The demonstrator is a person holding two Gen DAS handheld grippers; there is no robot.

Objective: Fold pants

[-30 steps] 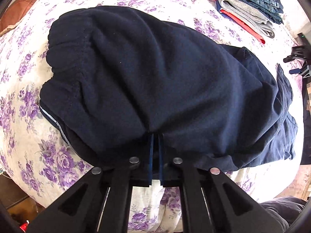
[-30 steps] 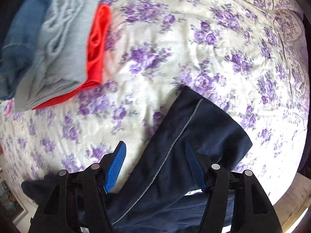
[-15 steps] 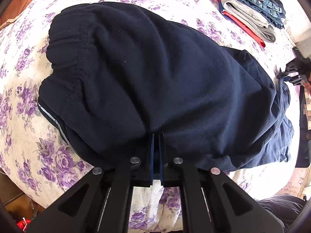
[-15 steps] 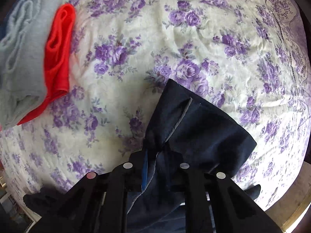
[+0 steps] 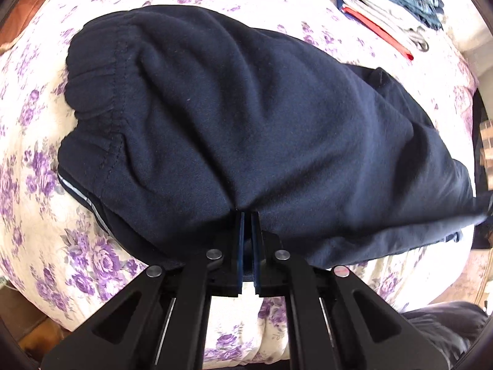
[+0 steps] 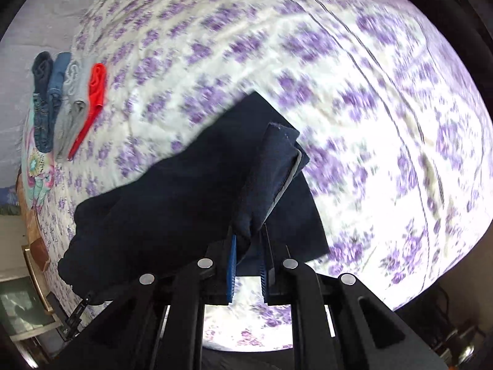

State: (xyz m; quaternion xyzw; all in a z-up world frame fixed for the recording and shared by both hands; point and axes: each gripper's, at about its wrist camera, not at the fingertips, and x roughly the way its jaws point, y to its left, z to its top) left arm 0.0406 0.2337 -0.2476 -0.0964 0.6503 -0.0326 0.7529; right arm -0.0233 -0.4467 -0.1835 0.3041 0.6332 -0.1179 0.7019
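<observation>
Dark navy sweatpants (image 5: 246, 123) lie on a bed with a purple-flowered sheet (image 5: 37, 185), the gathered waistband at the left. My left gripper (image 5: 246, 215) is shut on the pants' near edge at mid-length. My right gripper (image 6: 248, 243) is shut on the leg-end cuff (image 6: 277, 166), which has a pale side stripe, and holds it lifted above the bed; the pants (image 6: 172, 203) hang from it toward the left. The view is motion-blurred.
A stack of folded clothes (image 5: 391, 3), denim, grey and red, lies at the far right of the bed; it also shows in the right wrist view (image 6: 67, 104). The bed's near edge and floor (image 5: 30, 333) lie below the left gripper.
My right gripper closed on the cuff and has lifted it high above the bed, swinging toward the waistband side. My left gripper stays shut on the near edge.
</observation>
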